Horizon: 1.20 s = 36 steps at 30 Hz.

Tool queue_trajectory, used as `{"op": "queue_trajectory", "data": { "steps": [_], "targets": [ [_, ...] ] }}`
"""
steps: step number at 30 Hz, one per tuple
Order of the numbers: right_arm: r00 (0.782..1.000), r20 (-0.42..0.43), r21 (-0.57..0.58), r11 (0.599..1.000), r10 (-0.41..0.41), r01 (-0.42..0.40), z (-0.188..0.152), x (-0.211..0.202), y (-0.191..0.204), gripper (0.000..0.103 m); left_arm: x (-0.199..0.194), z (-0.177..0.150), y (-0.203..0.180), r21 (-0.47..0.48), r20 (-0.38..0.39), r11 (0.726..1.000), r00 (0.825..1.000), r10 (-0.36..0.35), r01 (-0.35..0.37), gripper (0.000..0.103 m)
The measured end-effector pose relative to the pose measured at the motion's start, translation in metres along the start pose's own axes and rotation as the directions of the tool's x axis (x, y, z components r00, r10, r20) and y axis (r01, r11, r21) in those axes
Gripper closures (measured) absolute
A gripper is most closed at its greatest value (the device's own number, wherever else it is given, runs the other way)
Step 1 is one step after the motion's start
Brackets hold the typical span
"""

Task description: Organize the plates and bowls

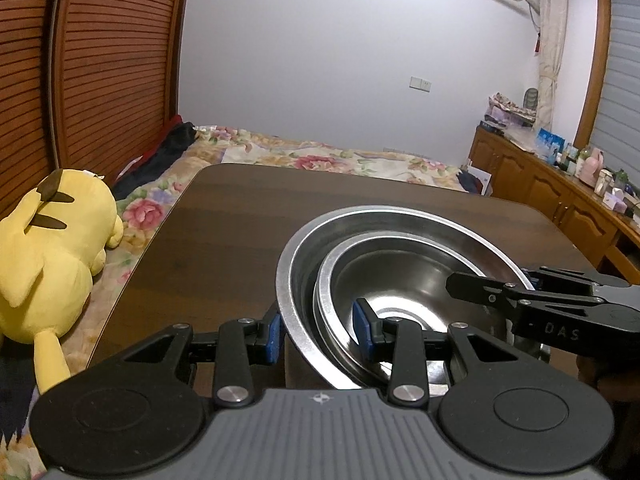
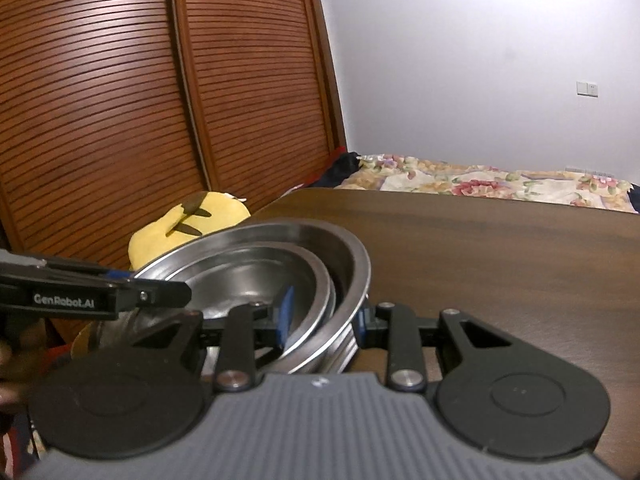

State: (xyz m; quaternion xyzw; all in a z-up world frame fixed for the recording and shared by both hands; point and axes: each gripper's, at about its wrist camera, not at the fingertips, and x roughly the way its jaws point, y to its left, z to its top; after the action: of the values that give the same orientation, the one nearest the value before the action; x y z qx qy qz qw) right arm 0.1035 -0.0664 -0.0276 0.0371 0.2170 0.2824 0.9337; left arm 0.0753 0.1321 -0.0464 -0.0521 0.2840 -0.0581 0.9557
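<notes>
Lower centre, each view: left hand-held gripper (image 1: 320, 330) and right hand-held gripper (image 2: 322, 318) each clamp the rims of two nested steel bowls (image 1: 400, 276), the stack held over the dark worktop (image 1: 240, 216); beyond, upper frame, a floral bed (image 1: 320, 156).

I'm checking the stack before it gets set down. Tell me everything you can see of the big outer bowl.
The outer bowl looks like brushed stainless steel, round, with a wide rolled rim. A smaller steel bowl sits nested inside it, shifted off-centre. It is tilted, over the near edge of the dark wooden table. The left gripper and right gripper each clamp its rim on opposite sides.
</notes>
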Motion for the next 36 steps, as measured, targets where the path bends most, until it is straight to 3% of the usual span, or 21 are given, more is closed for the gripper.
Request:
{"op": "queue_trajectory", "data": {
  "steps": [21, 23, 25, 29, 34, 36],
  "targets": [
    [1.0, -0.018, 0.002, 1.0, 0.004, -0.004, 0.001, 0.004, 0.0, 0.07, -0.004, -0.003, -0.005, -0.011, 0.015, 1.0, 0.999, 0.028, -0.028, 0.064],
    [1.0, -0.021, -0.001, 1.0, -0.003, 0.003, 0.002, 0.005, 0.001, 0.062, -0.004, -0.001, -0.004, -0.018, 0.014, 0.999, 0.999, 0.031, -0.031, 0.062],
    [1.0, -0.013, -0.006, 1.0, -0.015, 0.014, 0.002, 0.003, 0.002, 0.05, -0.006, 0.0, -0.004, -0.021, 0.015, 0.999, 0.999, 0.039, -0.039, 0.053],
    [1.0, -0.004, -0.001, 1.0, -0.03, 0.03, 0.004, -0.001, 0.0, 0.046, -0.011, 0.004, -0.005, -0.017, 0.033, 0.998, 0.998, 0.055, -0.055, 0.036],
    [0.998, 0.03, -0.002, 0.999, -0.05, 0.05, 0.01, -0.013, -0.001, 0.032, -0.019, 0.008, -0.012, 0.007, 0.077, 0.996, 0.993, 0.091, -0.092, 0.007],
    [0.998, 0.039, -0.005, 0.998, -0.056, 0.056, 0.013, -0.018, -0.001, 0.021, -0.022, 0.009, -0.015, 0.013, 0.085, 0.995, 0.991, 0.099, -0.1, 0.005]
  ]
}}
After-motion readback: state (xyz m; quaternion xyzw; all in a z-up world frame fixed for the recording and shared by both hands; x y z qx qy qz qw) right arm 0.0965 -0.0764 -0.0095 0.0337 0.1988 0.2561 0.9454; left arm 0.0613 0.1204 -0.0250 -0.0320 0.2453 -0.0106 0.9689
